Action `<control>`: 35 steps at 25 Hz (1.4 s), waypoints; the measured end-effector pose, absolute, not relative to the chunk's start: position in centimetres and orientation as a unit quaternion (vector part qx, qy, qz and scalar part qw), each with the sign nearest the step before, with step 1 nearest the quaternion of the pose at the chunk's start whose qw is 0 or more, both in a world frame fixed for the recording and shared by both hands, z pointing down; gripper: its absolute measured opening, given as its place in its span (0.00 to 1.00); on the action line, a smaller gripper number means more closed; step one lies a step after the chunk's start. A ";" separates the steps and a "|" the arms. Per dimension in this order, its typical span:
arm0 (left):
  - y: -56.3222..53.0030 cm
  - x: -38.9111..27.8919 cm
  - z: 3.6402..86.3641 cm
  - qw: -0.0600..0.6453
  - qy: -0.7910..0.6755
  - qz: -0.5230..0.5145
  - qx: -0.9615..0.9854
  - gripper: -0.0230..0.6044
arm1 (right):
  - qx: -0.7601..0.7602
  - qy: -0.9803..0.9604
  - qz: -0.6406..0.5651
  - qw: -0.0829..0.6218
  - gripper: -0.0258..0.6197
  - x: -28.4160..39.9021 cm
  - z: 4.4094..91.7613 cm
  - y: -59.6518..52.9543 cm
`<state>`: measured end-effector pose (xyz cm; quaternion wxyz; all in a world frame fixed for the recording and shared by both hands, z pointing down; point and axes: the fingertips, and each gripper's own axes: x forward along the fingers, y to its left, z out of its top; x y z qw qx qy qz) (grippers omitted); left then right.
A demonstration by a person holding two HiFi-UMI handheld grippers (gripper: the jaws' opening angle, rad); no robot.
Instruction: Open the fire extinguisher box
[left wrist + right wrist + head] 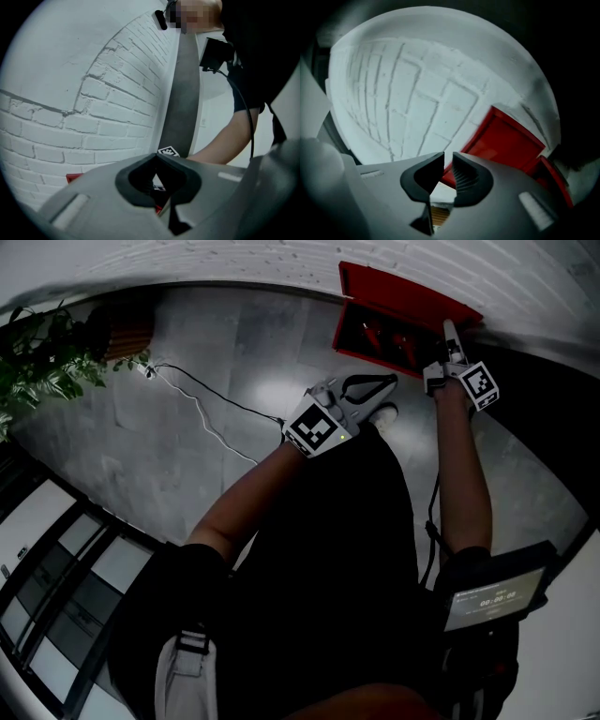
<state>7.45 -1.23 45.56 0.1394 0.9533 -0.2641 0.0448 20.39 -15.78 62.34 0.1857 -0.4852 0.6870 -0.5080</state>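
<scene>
We face a white brick wall [234, 263] over grey floor [234, 343]. The red fire extinguisher box [394, 296] lies open at the wall's foot. Our right tool [448, 329], jaws narrowly apart and empty, is at its right end. Our left tool [389, 381], jaws together, hangs nearby.

The brick wall [187, 259] closes off the far side of the open fire extinguisher box [398, 296]; the tiled floor [244, 343] before it gives room, crossed by a thin cable [230, 397], perhaps loose.
</scene>
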 end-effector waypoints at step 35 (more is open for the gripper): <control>7.7 8.1 29.1 0.089 -0.211 0.033 0.973 0.04 | -0.310 0.950 -0.042 -0.027 0.05 9.1 25.3 7.6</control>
